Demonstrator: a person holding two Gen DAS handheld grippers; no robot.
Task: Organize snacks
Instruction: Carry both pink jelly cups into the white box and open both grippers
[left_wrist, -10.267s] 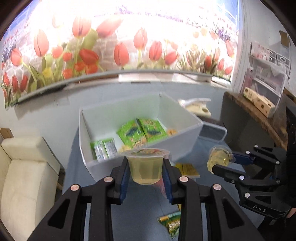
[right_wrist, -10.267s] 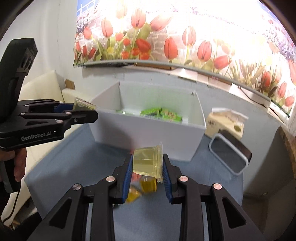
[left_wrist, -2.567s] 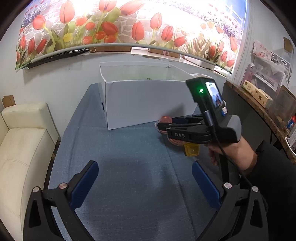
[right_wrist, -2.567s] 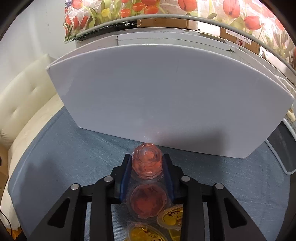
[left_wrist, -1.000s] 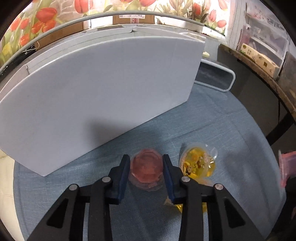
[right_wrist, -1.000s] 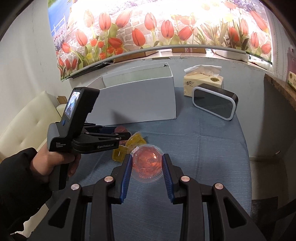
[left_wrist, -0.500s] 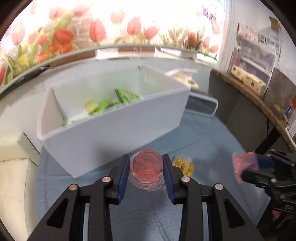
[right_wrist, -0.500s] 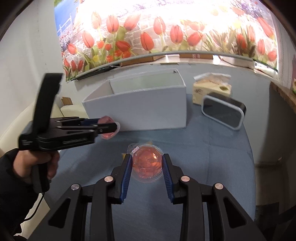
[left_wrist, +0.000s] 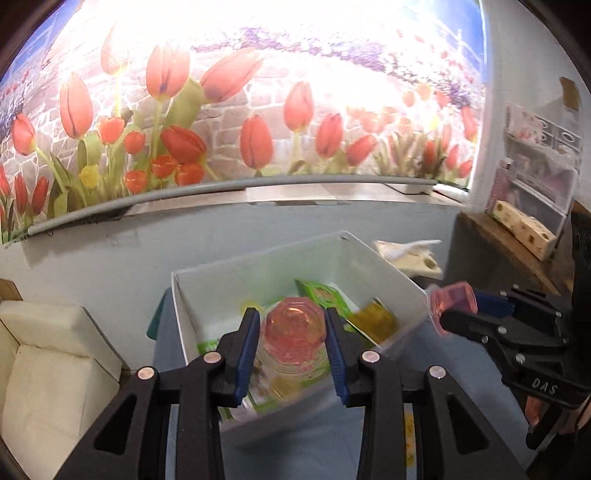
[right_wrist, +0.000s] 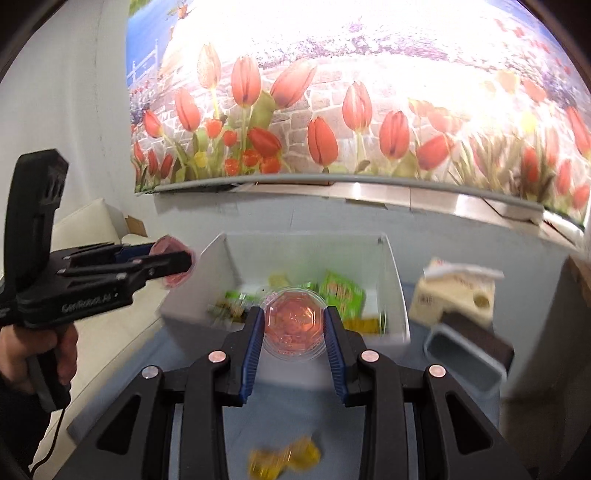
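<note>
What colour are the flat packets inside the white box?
Bright green packets, clearest in the right wrist view.

Home living room, tulip mural (left_wrist: 258, 110) across upper frame, cream sofa (left_wrist: 48, 362) lower left, tissue box (right_wrist: 458, 295) at right

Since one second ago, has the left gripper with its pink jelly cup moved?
Yes. The left gripper rose with the pink jelly cup: the white box now shows its inside from above.

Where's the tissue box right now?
In the right wrist view the tissue box sits on the blue table, right of the white bin and just behind the dark grey-rimmed container; the left wrist view shows it behind the bin's right corner.
</note>
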